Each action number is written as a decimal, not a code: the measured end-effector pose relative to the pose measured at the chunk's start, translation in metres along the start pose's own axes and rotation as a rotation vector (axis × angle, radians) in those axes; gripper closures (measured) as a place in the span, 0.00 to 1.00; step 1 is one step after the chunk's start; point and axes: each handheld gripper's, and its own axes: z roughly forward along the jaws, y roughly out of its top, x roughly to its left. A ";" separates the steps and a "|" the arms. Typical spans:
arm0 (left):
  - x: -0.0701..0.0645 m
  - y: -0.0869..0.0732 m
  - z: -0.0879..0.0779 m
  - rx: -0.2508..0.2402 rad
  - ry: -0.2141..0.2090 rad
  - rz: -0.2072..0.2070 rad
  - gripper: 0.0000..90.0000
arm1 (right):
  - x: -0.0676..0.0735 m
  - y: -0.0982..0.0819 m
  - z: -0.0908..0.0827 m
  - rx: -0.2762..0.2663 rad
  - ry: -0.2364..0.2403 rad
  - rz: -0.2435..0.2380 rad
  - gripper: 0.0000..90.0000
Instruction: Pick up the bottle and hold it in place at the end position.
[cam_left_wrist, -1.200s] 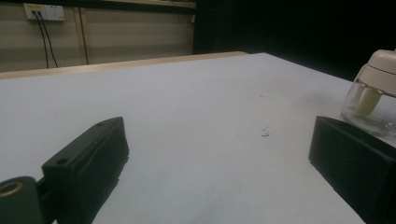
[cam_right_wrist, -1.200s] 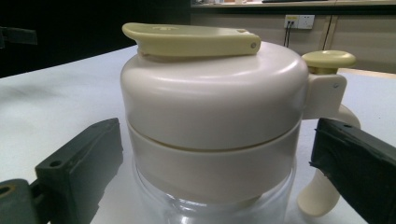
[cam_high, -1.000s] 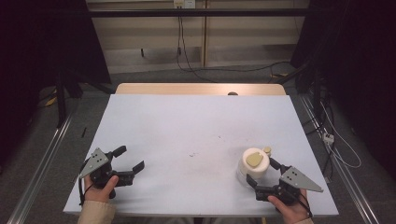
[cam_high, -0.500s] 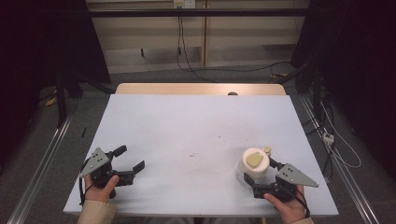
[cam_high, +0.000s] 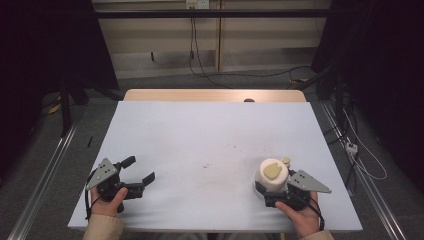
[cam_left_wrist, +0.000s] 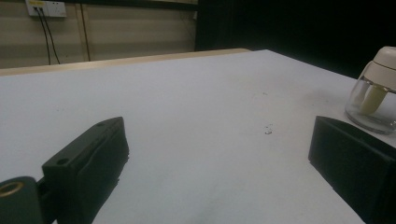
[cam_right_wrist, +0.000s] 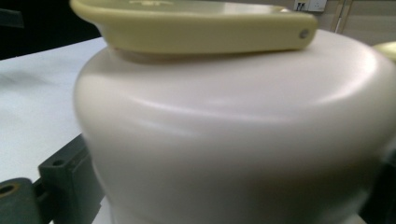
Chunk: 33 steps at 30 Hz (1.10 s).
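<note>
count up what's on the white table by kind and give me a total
Cream-lidded clear glass container with a yellow-green handle on top: 1
Small yellow-green round piece just behind that container: 1
Hand-held black two-jaw tool: 2, the left tool and the right tool
Total: 4

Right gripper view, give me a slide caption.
Cream lid with yellow handle between the right gripper's black fingers.

Right gripper (cam_high: 272, 192) is sliding left and forward from beside the cream-lidded jar (cam_high: 271, 174); its jaws are now coming around the jar's base, near side. Right hand (cam_high: 300, 216) is moving in with it. In the right gripper view the jar's lid (cam_right_wrist: 233, 121) is sitting close up between the jaws.
</note>
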 end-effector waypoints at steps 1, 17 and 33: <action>0.000 0.000 0.000 -0.001 -0.001 0.000 0.05 | 0.000 0.000 0.001 0.004 -0.002 -0.001 0.03; 0.000 0.000 0.000 -0.005 0.003 -0.005 0.05 | -0.003 0.002 0.001 0.000 0.020 0.035 0.07; -0.001 0.001 0.001 -0.012 -0.001 0.006 0.05 | -0.004 0.011 0.008 -0.021 0.021 0.050 0.07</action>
